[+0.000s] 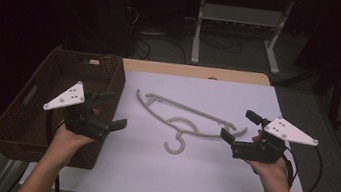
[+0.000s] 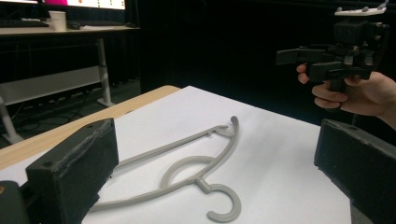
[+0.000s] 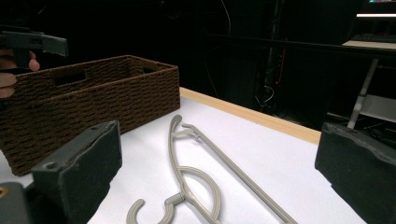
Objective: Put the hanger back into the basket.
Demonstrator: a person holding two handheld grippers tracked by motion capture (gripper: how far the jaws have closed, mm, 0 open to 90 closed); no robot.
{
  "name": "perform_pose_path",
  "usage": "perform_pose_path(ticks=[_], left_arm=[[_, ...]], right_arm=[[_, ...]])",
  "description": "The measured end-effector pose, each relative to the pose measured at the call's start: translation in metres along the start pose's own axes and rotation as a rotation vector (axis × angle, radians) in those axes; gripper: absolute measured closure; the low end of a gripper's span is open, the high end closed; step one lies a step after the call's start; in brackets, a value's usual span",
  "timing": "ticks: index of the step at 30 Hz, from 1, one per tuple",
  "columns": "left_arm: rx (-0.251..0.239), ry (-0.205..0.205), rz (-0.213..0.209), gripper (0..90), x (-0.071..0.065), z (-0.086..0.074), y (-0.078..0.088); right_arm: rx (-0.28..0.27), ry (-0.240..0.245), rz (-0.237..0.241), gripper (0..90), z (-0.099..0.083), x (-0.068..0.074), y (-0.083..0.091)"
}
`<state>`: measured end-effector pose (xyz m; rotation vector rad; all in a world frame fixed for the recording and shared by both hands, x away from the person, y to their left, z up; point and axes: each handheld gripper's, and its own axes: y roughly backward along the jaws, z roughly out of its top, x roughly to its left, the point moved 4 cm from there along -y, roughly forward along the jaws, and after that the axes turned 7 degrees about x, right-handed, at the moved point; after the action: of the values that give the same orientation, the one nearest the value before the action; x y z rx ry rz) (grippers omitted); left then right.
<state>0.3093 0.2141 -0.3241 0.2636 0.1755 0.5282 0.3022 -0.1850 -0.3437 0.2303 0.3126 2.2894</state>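
Lying flat on the white sheet just right of the wicker basket (image 1: 56,105), the grey hanger (image 1: 186,122) is being flanked by the left gripper (image 1: 112,110) and right gripper (image 1: 240,127), both wide and empty; the thin bar should be pinched squarely.

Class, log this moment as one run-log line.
left hand-held gripper: open, empty | right hand-held gripper: open, empty | hanger: flat on table, untouched | basket: left of hanger

A dim lab or office — bare desk frames (image 1: 241,27), trailing floor cables (image 1: 165,45), a monitor (image 2: 70,3).
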Motion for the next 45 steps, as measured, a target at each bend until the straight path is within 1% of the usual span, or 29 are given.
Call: perform_pose_path(ticks=[4, 7, 9, 12, 13, 14, 17, 21, 25, 27, 29, 30, 32, 33, 34, 36, 37, 38, 39, 42, 43, 44, 45], left_arm=[[0.007, -0.005, -0.012, 0.0, -0.004, 0.000, -0.006], [0.014, -0.010, -0.030, 0.0, -0.009, -0.001, -0.013], [0.021, -0.007, -0.040, 0.0, -0.012, -0.002, -0.018], [0.038, -0.016, -0.052, 0.0, -0.016, -0.006, -0.027], [0.041, -0.014, -0.056, 0.0, -0.017, -0.006, -0.029], [0.043, -0.014, -0.059, 0.0, -0.018, -0.007, -0.032], [0.048, -0.018, -0.063, 0.0, -0.021, -0.010, -0.038], [0.066, -0.008, -0.073, 0.0, -0.024, -0.016, -0.048], [0.098, -0.003, -0.074, 0.0, -0.023, -0.024, -0.058], [0.123, -0.006, -0.066, 0.0, -0.022, -0.029, -0.063], [0.147, 0.000, -0.069, 0.0, -0.021, -0.034, -0.068], [0.162, -0.005, -0.067, 0.0, -0.020, -0.037, -0.070], [0.185, -0.016, -0.068, 0.0, -0.020, -0.042, -0.074], [0.192, -0.014, -0.070, 0.0, -0.020, -0.045, -0.076], [0.197, -0.012, -0.074, 0.0, -0.019, -0.048, -0.078], [0.211, -0.009, -0.077, 0.0, -0.019, -0.051, -0.080], [0.208, -0.002, -0.078, 0.0, -0.019, -0.052, -0.080], [0.214, -0.004, -0.079, 0.0, -0.019, -0.053, -0.080], [0.217, -0.007, -0.081, 0.0, -0.018, -0.054, -0.080], [0.223, -0.006, -0.075, 0.0, -0.017, -0.057, -0.079], [0.221, 0.000, -0.074, 0.0, -0.017, -0.058, -0.079], [0.223, 0.003, -0.071, 0.0, -0.016, -0.059, -0.078], [0.223, 0.002, -0.072, 0.0, -0.016, -0.060, -0.078]], right_arm=[[0.005, -0.004, 0.001, 0.2, -0.001, 0.000, 0.001], [0.011, 0.000, 0.002, 0.2, -0.001, 0.000, 0.000], [0.014, 0.005, 0.005, 0.2, -0.001, -0.001, -0.001], [0.028, 0.011, 0.006, 0.2, -0.002, -0.001, -0.002], [0.031, 0.018, 0.007, 0.2, -0.003, -0.001, -0.003], [0.036, 0.016, 0.009, 0.2, -0.003, -0.001, -0.004], [0.049, 0.023, 0.013, 0.2, -0.005, -0.001, -0.007], [0.058, 0.023, 0.021, 0.2, -0.006, -0.002, -0.010], [0.076, 0.028, 0.031, 0.2, -0.008, -0.003, -0.015], [0.092, 0.034, 0.035, 0.2, -0.010, -0.004, -0.018], [0.106, 0.040, 0.038, 0.2, -0.012, -0.005, -0.021], [0.114, 0.039, 0.038, 0.2, -0.013, -0.005, -0.023], [0.138, 0.048, 0.043, 0.2, -0.016, -0.006, -0.027], [0.156, 0.052, 0.044, 0.2, -0.018, -0.005, -0.029], [0.187, 0.070, 0.047, 0.2, -0.021, -0.003, -0.032], [0.192, 0.079, 0.051, 0.3, -0.021, -0.003, -0.034], [0.193, 0.081, 0.055, 0.4, -0.021, -0.002, -0.036], [0.220, 0.088, 0.066, 0.4, -0.024, -0.003, -0.040], [0.220, 0.088, 0.066, 0.4, -0.024, -0.003, -0.040], [0.268, 0.100, 0.084, 2.7, -0.028, -0.003, -0.049], [0.299, 0.103, 0.092, 4.2, -0.031, -0.004, -0.055], [0.299, 0.103, 0.092, 4.2, -0.031, -0.004, -0.055], [0.334, 0.110, 0.099, 6.5, -0.033, -0.008, -0.061]])
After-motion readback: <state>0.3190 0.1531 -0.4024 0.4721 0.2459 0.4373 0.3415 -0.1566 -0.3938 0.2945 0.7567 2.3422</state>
